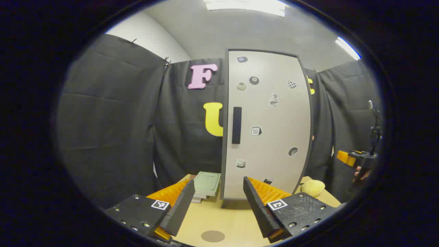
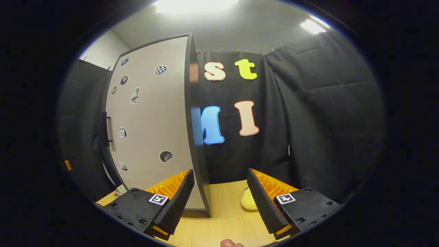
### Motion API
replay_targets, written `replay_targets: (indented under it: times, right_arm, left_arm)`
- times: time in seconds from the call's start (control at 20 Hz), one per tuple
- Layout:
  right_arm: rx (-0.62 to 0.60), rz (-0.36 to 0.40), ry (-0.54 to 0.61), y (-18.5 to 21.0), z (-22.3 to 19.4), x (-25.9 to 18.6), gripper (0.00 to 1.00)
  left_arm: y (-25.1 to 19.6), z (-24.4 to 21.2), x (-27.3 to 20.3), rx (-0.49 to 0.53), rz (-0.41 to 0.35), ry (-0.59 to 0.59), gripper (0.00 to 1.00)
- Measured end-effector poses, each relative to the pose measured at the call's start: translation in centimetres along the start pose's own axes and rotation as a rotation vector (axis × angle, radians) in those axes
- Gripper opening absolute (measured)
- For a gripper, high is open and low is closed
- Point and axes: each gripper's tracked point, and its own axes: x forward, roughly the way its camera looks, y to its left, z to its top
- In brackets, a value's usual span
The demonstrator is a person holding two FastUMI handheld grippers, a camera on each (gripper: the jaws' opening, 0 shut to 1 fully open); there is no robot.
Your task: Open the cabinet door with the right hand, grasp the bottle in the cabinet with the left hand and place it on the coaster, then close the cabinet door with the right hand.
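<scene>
Green books [image 1: 206, 183] stacked on wood table [image 1: 233, 219], left of cabinet. Yellow soft toy [image 1: 312, 187] on right.

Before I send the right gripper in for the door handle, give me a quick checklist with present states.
1. Cabinet door shut, ready to open: ok.
2. Handle on the door's left edge unobstructed: ok.
3. Right gripper open: ok, though it faces the door's right edge, not the handle.
4. Left gripper open and empty, ready for the bottle: ok.
5. Coaster on the table bare: ok.
6. Bottle inside the cabinet: cannot tell, door hides it.
</scene>
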Motion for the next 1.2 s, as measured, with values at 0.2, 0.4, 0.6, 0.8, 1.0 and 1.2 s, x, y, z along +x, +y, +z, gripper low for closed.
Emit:
replay_targets:
  times: [0.2, 0.4, 0.6, 0.8, 1.0, 1.2]
  right_arm:
    - [-0.004, -0.031, 0.005, 0.6, 0.1, -0.9, 0.98]
    - [0.023, -0.042, 0.023, 3.0, -0.3, -2.2, 0.98]
    - [-0.015, -0.038, 0.024, 5.3, -1.1, -4.0, 0.98]
    - [-0.029, -0.061, 0.017, 6.4, -1.5, -5.4, 0.98]
    - [-0.017, -0.069, 0.03, 7.7, -1.9, -5.9, 0.98]
    - [-0.047, -0.073, 0.004, 8.7, -1.1, -6.5, 0.98]
  left_arm:
    - [-0.4, 0.9, 2.2, -0.04, -0.034, -0.018, 0.88]
    - [0.3, 1.5, 4.3, -0.055, -0.06, -0.015, 0.88]
    - [3.1, 0.0, 3.0, 0.062, -0.066, -0.024, 0.88]
    - [3.7, -3.5, 1.1, -0.023, -0.1, 0.043, 0.87]
    - [5.8, -4.8, 1.0, -0.092, -0.095, 0.059, 0.88]
    - [7.5, -4.7, 0.8, -0.048, -0.096, 0.035, 0.86]
